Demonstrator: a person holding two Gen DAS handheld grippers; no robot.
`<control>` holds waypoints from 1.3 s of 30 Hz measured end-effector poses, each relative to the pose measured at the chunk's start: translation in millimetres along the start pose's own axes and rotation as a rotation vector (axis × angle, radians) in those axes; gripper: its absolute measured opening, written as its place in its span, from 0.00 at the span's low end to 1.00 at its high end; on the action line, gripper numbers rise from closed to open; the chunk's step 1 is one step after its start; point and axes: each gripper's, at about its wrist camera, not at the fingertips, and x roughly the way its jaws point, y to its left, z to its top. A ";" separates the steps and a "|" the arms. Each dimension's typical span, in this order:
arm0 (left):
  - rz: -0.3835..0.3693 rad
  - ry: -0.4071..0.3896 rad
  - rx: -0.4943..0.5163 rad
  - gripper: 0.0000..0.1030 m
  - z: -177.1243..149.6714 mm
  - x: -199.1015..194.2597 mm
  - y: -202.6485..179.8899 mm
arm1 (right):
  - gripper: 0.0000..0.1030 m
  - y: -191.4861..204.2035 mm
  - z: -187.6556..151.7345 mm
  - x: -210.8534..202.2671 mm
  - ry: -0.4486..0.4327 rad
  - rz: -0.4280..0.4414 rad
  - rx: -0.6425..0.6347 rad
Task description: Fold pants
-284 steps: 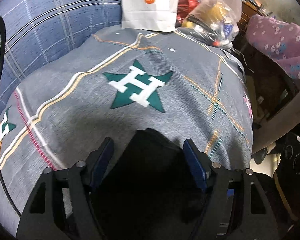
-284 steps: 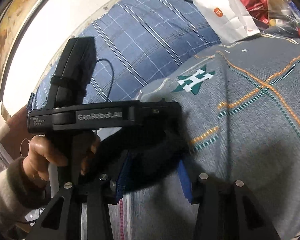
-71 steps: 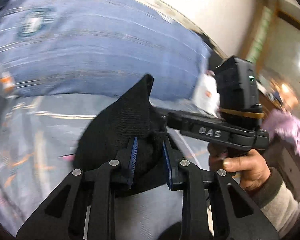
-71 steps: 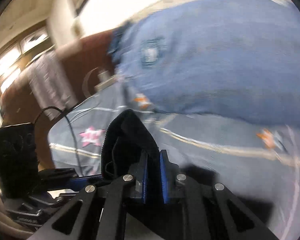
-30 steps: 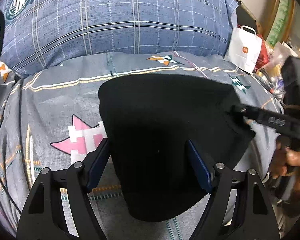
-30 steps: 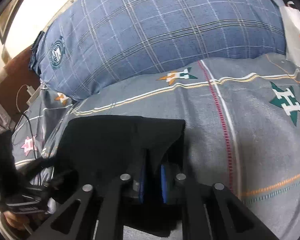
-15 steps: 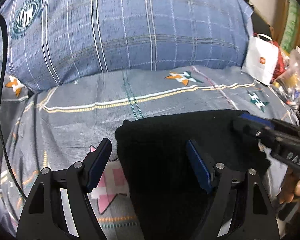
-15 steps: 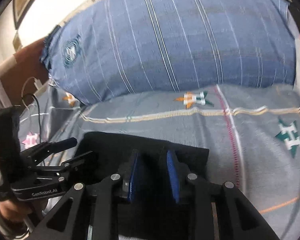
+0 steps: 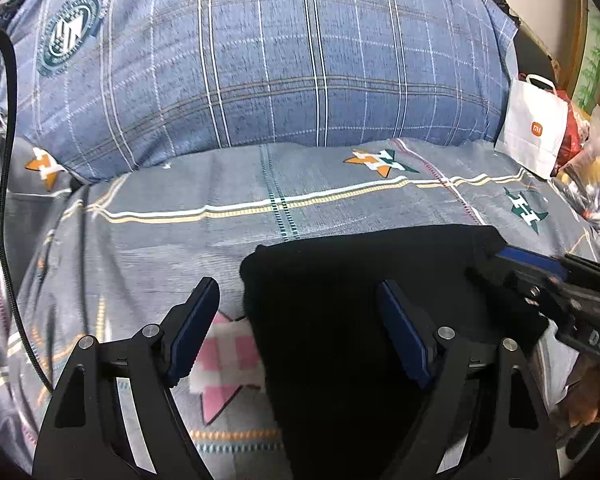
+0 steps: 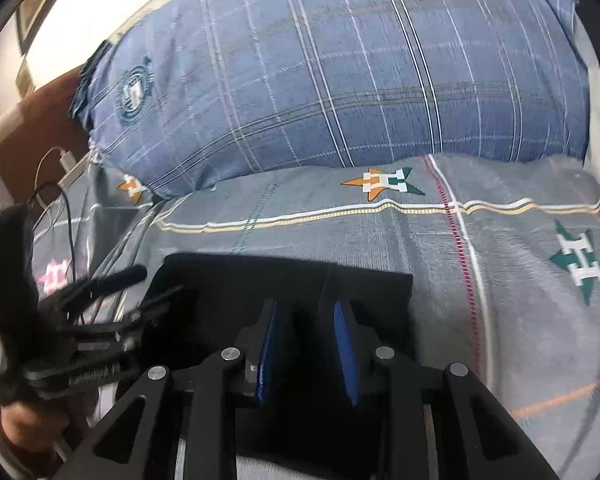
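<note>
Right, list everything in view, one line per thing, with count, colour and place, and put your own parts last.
pants: one, black, lying flat on the bedspread in front of both grippers.
bedspread: one, grey with star prints and stripes, under the pants.
pillow: one, blue plaid with a round badge, behind the bedspread.
paper bag: one, white with an orange logo, at the right end of the pillow.
cable: one, black, along the left edge.
left gripper: black with blue fingers, open, over the edge of the pants.
right gripper: black with blue fingers, open, over the pants.
</note>
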 end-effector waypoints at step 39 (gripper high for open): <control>0.074 -0.043 0.005 0.80 -31.6 -43.6 3.3 | 0.43 24.9 -45.1 -32.6 0.002 -0.082 0.009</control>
